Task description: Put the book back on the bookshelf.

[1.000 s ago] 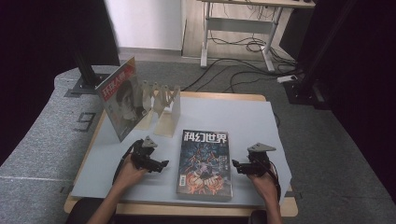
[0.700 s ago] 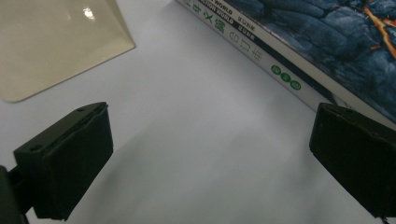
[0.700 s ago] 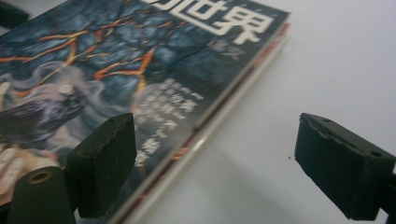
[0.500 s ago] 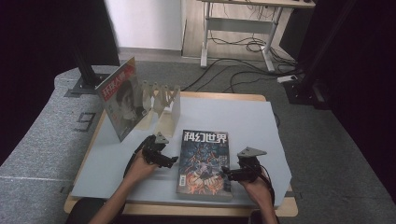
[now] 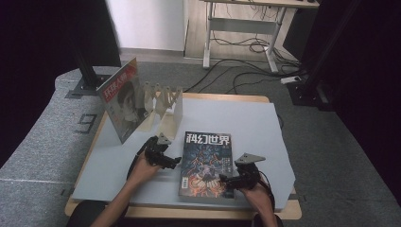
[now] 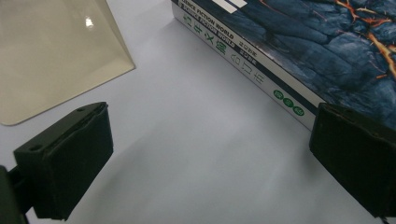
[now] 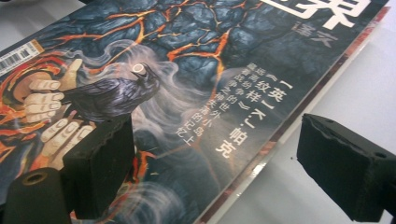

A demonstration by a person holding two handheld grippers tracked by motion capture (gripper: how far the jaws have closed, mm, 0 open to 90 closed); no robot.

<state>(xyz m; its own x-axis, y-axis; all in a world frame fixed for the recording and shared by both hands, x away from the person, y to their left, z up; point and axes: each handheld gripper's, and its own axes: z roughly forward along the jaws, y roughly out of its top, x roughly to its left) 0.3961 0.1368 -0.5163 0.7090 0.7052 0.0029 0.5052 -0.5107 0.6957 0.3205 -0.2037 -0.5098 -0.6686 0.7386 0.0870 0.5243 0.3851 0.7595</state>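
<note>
A dark blue magazine (image 5: pixel 206 163) with a lava-crack cover lies flat near the front of the table. My left gripper (image 5: pixel 176 162) is low at its left edge, jaws open. In the left gripper view the gripper (image 6: pixel 210 158) straddles bare mat, with the magazine's spine (image 6: pixel 243 60) beside the right pad (image 6: pixel 355 154). At the magazine's lower right corner, my right gripper (image 5: pixel 227 179) is open. In the right gripper view that gripper (image 7: pixel 219 172) straddles the cover's edge (image 7: pixel 261 154), with one pad (image 7: pixel 100 163) over the cover (image 7: pixel 187 70) and the other off it.
A slotted wooden rack (image 5: pixel 163 101) stands at the back left, with another magazine (image 5: pixel 124 101) upright in its left end. One clear rack plate (image 6: pixel 51 51) sits close to my left gripper. The grey mat (image 5: pixel 255 123) lies bare on the right. The table's front edge is near my hands.
Both grippers have slid inward toward the magazine, the left one rightward to its spine, the right one leftward onto its lower right corner. The magazine has not moved.
</note>
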